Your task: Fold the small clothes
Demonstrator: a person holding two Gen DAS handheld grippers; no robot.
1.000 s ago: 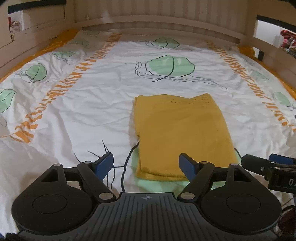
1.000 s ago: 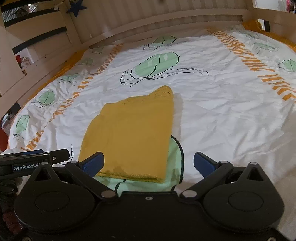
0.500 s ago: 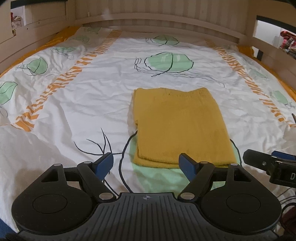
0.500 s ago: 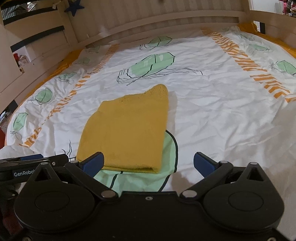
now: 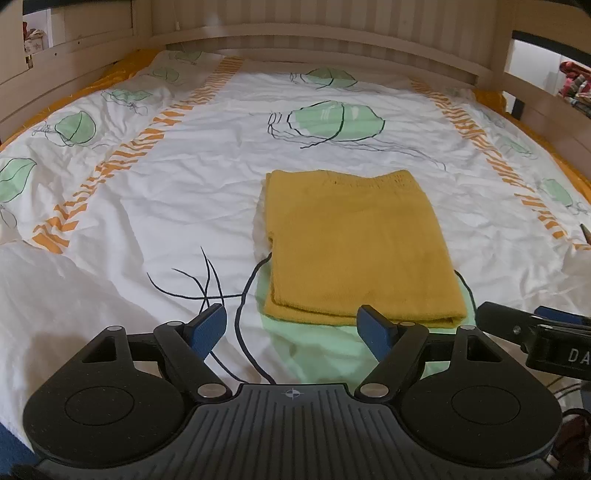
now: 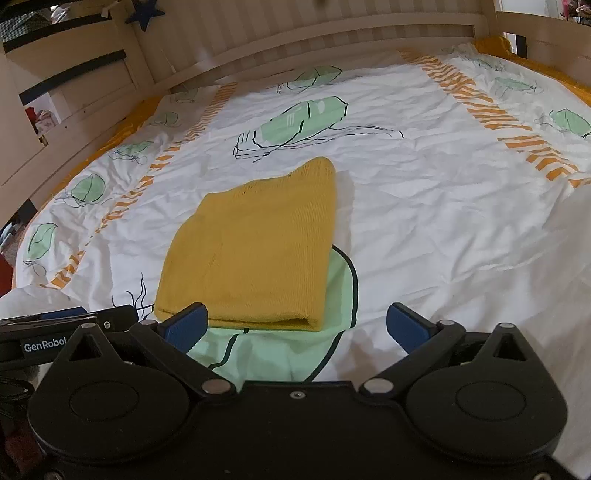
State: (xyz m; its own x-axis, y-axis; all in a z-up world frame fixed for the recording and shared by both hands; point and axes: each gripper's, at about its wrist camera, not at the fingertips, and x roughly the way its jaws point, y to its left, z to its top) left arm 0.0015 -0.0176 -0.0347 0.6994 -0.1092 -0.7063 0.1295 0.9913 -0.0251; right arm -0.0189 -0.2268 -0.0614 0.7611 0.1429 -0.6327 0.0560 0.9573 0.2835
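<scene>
A mustard-yellow knitted garment (image 5: 354, 247) lies folded into a neat rectangle on the bed; it also shows in the right wrist view (image 6: 255, 251). My left gripper (image 5: 293, 326) is open and empty, held just short of the garment's near edge and a little to its left. My right gripper (image 6: 295, 325) is open and empty, also just short of the near edge, its left fingertip (image 6: 186, 325) in front of the garment's near left corner. Each gripper shows at the edge of the other's view.
The bed has a white duvet (image 5: 166, 206) with green leaf prints and orange stripes. A wooden headboard (image 5: 314, 33) stands at the far end and wooden side rails (image 6: 74, 122) run along both sides.
Both grippers have drawn back from the folded garment and risen a little; it now lies farther ahead of the fingertips. The garment itself has not moved.
</scene>
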